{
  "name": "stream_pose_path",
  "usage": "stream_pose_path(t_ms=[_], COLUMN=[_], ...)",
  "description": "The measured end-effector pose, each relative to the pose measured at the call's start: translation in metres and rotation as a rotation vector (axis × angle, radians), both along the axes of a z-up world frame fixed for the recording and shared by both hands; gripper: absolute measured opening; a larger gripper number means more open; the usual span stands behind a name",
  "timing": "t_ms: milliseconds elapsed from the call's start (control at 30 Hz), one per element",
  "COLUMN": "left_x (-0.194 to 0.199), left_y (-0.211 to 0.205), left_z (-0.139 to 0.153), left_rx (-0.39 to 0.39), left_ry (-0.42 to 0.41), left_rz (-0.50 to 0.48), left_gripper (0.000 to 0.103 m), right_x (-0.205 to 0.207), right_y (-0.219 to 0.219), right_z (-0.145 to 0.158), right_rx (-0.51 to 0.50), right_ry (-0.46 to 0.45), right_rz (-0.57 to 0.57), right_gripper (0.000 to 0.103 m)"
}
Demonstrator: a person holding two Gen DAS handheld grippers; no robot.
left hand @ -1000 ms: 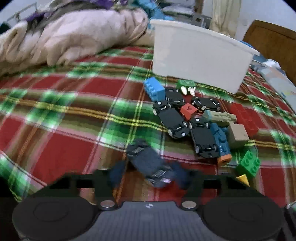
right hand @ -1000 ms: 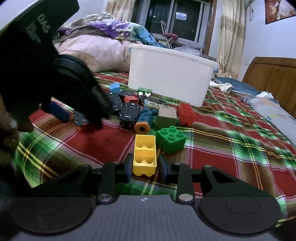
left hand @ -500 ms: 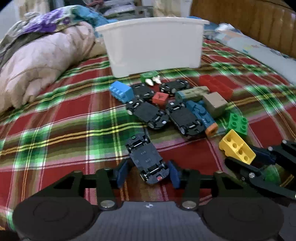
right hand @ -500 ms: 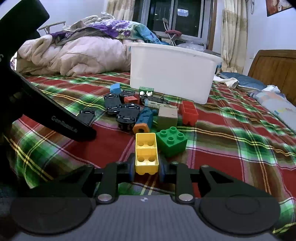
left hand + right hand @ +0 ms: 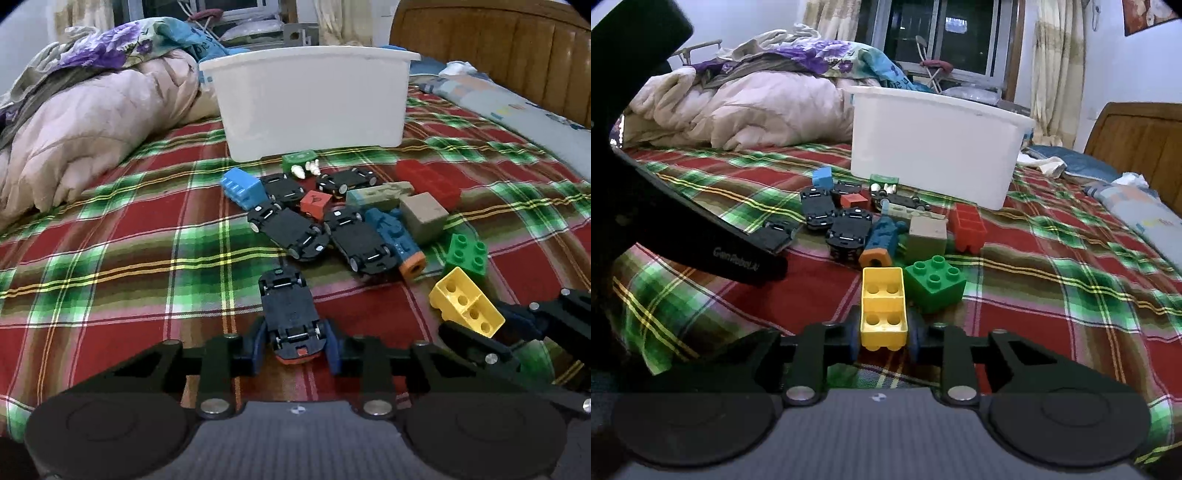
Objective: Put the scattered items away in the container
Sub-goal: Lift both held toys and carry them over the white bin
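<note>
My left gripper (image 5: 295,347) is shut on an upside-down black toy car (image 5: 290,314), held just above the plaid bedspread. My right gripper (image 5: 884,334) is shut on a yellow brick (image 5: 884,308); the brick also shows in the left wrist view (image 5: 465,306). The white bin (image 5: 314,107) stands beyond the toy pile; it also shows in the right wrist view (image 5: 934,147). The pile holds black cars (image 5: 288,232), a green brick (image 5: 934,284), a red brick (image 5: 967,227), a blue toy with an orange end (image 5: 397,240) and a tan block (image 5: 423,216).
A crumpled pink duvet (image 5: 85,125) lies at the back left. A wooden headboard (image 5: 491,48) and a pillow (image 5: 517,114) are at the right. The left gripper's black body (image 5: 683,221) fills the left of the right wrist view.
The left gripper has swung to face the bin, carrying the black car. The right gripper has lifted the yellow brick slightly and stays shut on it.
</note>
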State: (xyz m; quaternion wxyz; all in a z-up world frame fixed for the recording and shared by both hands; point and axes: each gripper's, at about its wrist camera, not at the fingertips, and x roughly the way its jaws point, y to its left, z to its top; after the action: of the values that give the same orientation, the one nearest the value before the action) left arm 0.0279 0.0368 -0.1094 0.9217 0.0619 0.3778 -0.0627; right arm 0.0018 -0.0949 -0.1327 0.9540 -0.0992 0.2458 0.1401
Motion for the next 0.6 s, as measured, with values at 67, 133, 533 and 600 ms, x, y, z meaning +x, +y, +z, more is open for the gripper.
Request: stream_pose_path(t_ms=[67,133,533,600], left_x=[0.001,0.003,0.038,0.044], left_y=[0.002,0.001,0.006,0.010], left_z=[0.005,0.014,0.083,0.095], left_rx=[-0.014,-0.018,-0.100,-0.107], left_ry=[0.004,-0.008,-0.130,-0.158], left_rz=[-0.012,-0.027,-0.058,-0.060], left_gripper=[0.033,0.033,0.033,0.033], right_x=[0.000,-0.001,0.030,0.037], right_y=[-0.002,-0.002,-0.007,-0.009], right_z=[0.005,0.014,0.074,0.081], right_rx=[0.016,0.026,0.034,0.031], right_ry=[0.002,-0.011,-0.132,-0.151], right_rz=[-0.003,-0.004,0.005,0.003], right_gripper=[0.027,0.027,0.027,0.027])
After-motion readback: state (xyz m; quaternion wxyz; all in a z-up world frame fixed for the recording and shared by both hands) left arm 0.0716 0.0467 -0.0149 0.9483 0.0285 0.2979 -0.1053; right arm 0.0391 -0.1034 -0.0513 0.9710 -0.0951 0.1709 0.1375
